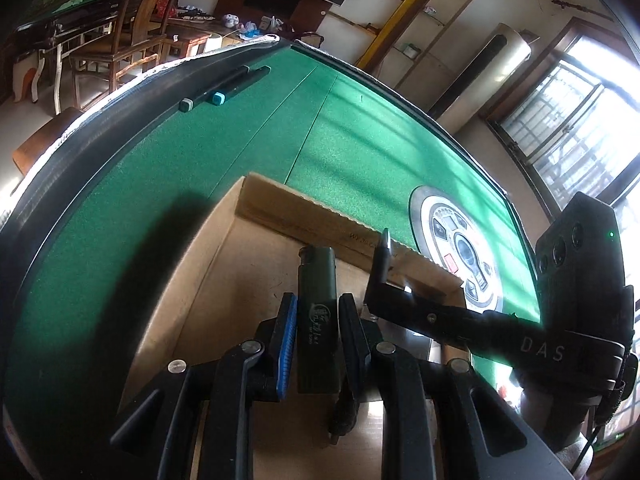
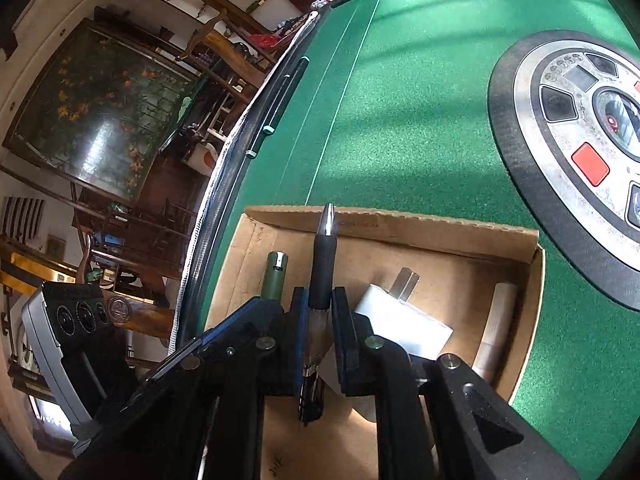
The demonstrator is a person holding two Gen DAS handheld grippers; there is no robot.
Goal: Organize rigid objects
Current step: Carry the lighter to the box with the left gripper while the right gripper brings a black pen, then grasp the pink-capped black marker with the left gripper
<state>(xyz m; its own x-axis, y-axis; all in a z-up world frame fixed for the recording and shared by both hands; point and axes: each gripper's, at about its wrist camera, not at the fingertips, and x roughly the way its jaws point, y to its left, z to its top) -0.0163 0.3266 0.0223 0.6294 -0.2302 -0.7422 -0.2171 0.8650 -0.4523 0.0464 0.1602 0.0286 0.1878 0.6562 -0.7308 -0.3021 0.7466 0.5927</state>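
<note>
Surface [image 1: 160, 168]: a green felt top with a dark rim is seen; a round control panel [image 1: 456, 248] is set in its middle.
Box [image 2: 400, 224]: a flat brown cardboard box is laid on the surface, beside the panel.
Left tool [image 1: 318, 320]: it is held over the box; a green lighter is seen between its fingers, with small gaps on both sides, so whether it is gripped cannot be told.
Right tool [image 2: 320, 312]: it is held over the box and closed narrow on a pen.
Plug [image 2: 400, 320]: a white plug is laid in the box, its metal prongs pointed at the far wall.
Markers [image 1: 224, 84]: two dark markers are laid side by side at the far rim, well apart from the box.
Lighter [image 1: 318, 312]: it is seen over the box floor, its top pointed at the far wall.
Pen [image 2: 325, 264]: its black grip and silver tip are stuck out past the fingers.
</note>
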